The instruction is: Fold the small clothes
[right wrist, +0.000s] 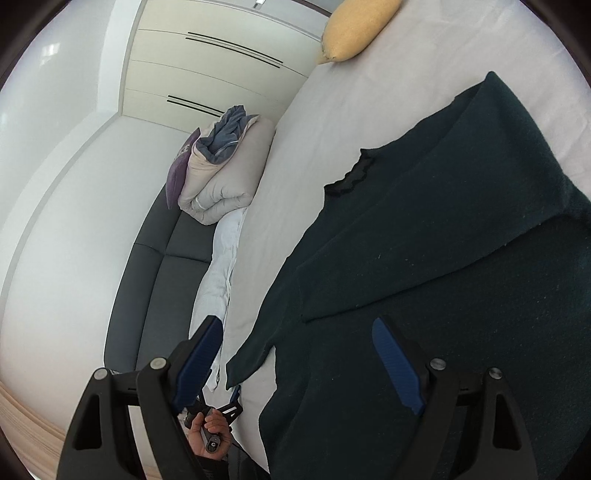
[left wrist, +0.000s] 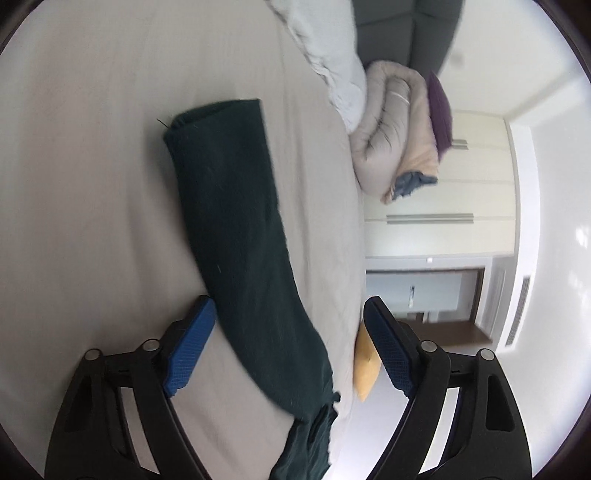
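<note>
1. A dark green knit garment (right wrist: 443,258), a sweater or small jumper by the look of it, lies spread on the pale bed sheet (left wrist: 92,147). One sleeve (left wrist: 236,221) stretches out long and flat across the sheet, and a flap of the body is already folded over on itself.
2. The left gripper (left wrist: 290,350) has its blue pads well apart, nothing between them but the sleeve lying underneath; I see no pinch on the cloth.
3. The right gripper (right wrist: 303,365) also stands wide, one pad over the garment's body and the other off its edge, gripping nothing.
4. I'd judge the knit soft, limp and fairly light: it will drape and sag from wherever it is lifted, and the thick weave should give the pads good purchase.
5. Best holds, I think, are the sleeve's cuff end (left wrist: 184,122) and the shoulder seam, or two hem corners, so the fold stays square.
6. A yellow pillow (right wrist: 358,26) and a rolled duvet (right wrist: 225,173) sit well apart from it.
</note>
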`<state>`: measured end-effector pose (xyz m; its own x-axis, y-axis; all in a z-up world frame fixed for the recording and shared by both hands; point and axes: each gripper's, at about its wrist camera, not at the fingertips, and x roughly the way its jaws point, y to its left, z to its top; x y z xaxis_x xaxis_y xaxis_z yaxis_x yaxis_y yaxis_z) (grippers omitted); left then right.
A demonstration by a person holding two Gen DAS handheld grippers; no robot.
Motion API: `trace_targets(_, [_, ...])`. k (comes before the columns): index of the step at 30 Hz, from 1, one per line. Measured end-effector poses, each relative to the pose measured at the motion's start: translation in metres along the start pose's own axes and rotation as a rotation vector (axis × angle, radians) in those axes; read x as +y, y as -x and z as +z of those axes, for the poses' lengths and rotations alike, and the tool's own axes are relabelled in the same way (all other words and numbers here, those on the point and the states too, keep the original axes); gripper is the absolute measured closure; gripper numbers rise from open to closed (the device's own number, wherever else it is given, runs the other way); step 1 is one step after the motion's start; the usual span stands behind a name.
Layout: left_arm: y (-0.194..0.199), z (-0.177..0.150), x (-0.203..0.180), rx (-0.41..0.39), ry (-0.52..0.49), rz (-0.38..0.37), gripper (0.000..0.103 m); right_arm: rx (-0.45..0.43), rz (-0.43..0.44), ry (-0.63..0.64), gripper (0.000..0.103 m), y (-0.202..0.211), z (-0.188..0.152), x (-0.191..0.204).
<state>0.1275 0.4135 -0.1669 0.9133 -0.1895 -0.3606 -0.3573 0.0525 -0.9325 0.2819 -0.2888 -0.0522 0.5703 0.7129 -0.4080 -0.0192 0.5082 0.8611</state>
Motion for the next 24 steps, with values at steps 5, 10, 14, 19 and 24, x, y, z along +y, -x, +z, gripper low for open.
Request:
trace_targets(5, [-0.010,0.025,0.024,-0.040,0.167,-0.006,0.073,0.006,-0.007,0.019,0.017,-0.005,-0.006,0.008])
trace_targets(10, [-0.011,0.044,0.035,-0.048,0.164,-0.003,0.084,0.001,-0.009,0.022,0.017,-0.002,-0.006,0.007])
trace_targets(14, [-0.007,0.028,0.000,-0.073,0.027,0.054,0.092,-0.004,-0.010,0.025,0.017,0.001,-0.005,0.001])
trace_targets(19, [-0.036,-0.043,-0.115,0.024,-0.431,0.103,0.092,-0.003,-0.019,0.021,0.018,-0.003,-0.004,-0.007])
trace_targets(24, [-0.092,-0.212,-0.207,0.206,-1.015,0.145,0.092,-0.011,-0.013,-0.011,0.018,-0.006,0.003,-0.022])
